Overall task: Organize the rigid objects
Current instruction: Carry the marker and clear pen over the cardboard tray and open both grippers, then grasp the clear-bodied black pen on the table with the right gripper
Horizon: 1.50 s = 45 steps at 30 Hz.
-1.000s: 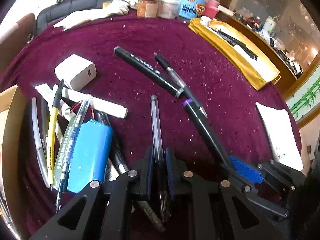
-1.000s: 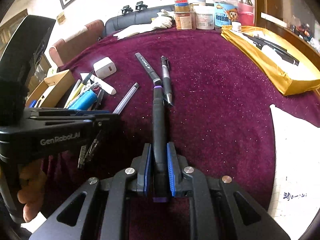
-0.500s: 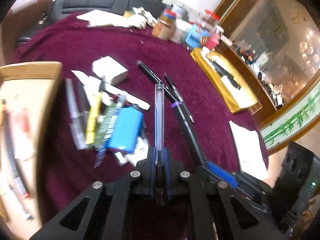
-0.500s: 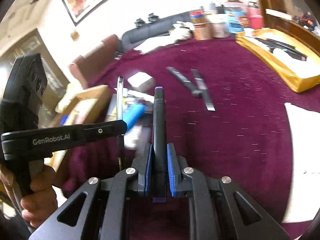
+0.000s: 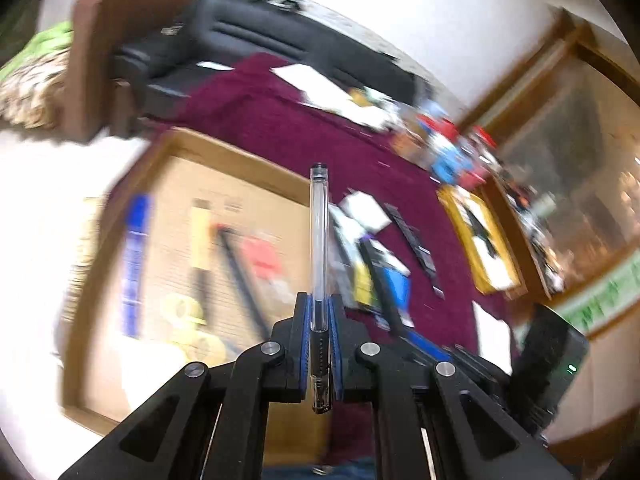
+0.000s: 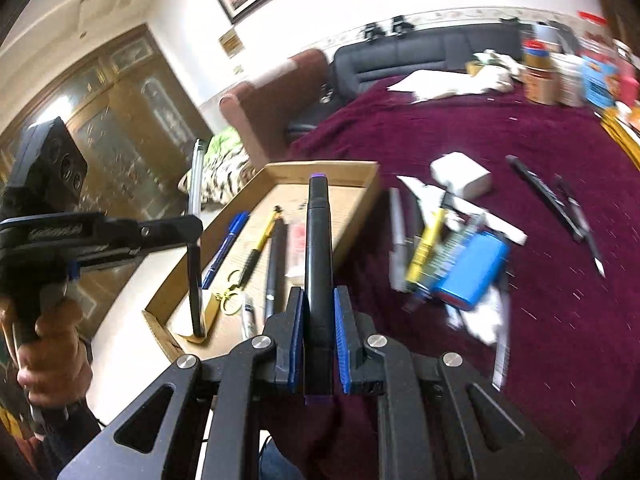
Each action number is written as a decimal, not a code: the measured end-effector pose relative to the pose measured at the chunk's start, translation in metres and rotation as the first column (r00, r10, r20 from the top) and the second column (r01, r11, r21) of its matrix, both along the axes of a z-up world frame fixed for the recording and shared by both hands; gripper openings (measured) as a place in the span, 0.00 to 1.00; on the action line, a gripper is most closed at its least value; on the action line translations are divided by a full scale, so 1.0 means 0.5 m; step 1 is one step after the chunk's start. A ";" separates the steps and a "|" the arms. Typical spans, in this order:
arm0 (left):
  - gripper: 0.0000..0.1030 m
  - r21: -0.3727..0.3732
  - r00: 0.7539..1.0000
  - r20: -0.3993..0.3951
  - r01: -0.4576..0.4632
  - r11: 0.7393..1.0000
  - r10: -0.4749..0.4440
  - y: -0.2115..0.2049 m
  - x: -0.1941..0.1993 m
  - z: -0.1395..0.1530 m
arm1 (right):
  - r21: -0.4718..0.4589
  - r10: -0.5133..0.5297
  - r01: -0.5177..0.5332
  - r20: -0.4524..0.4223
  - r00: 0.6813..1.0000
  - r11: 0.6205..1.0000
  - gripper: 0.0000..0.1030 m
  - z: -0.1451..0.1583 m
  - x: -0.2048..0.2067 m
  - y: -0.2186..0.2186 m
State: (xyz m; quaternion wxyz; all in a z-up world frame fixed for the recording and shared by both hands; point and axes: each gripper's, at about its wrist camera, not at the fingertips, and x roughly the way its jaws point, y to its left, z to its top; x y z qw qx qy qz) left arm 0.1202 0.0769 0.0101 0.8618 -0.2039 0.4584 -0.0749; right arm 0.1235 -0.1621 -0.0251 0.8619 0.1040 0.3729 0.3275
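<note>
**Pens in transit over cardboard tray**

Tools, two. Left tool point(image 5: 319, 344) clamped on one clear ballpoint pen point(image 5: 319, 240); right tool point(image 6: 319, 336) clamped on one black marker point(image 6: 318, 264) with purple end. Both are held above the cardboard tray point(image 6: 360, 208) at the worktop point(image 6: 540, 320) edge. Tray contents: one blue pen point(image 6: 226, 248), one yellow pen point(image 6: 260, 248), one dark pen point(image 6: 276, 264), scissors point(image 6: 230, 296); other items blurred. Loose on the maroon cloth: one white charger point(image 6: 460, 174), one blue battery pack point(image 6: 472, 268), two black pens point(image 6: 556, 204).
</note>
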 end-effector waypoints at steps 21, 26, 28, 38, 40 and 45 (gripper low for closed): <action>0.09 0.230 0.958 -0.224 -0.128 0.965 0.180 0.088 0.147 -0.162 | -0.237 0.042 -0.064 -0.096 0.995 0.969 0.16 -0.060 0.209 0.211; 0.68 0.317 0.964 -0.189 -0.121 0.941 0.188 0.044 0.144 -0.153 | -0.169 0.137 -0.146 -0.069 0.988 0.975 0.40 -0.045 0.182 0.188; 0.71 0.309 0.968 -0.168 -0.125 0.943 0.184 0.024 0.132 -0.133 | -0.105 0.175 -0.180 -0.054 0.983 0.978 0.43 -0.028 0.164 0.147; 0.71 0.343 0.981 -0.002 -0.182 0.922 0.195 -0.144 0.151 0.036 | 0.029 0.117 -0.115 -0.065 0.991 0.993 0.49 -0.005 0.160 -0.107; 0.71 0.311 0.992 0.012 -0.120 0.943 0.122 -0.200 0.185 0.068 | 0.043 0.083 -0.078 -0.117 0.990 0.996 0.49 -0.024 0.167 -0.154; 0.71 0.360 0.998 0.065 -0.004 0.933 -0.021 -0.320 0.122 0.062 | 0.076 0.062 -0.048 -0.188 0.980 0.996 0.49 -0.073 0.167 -0.207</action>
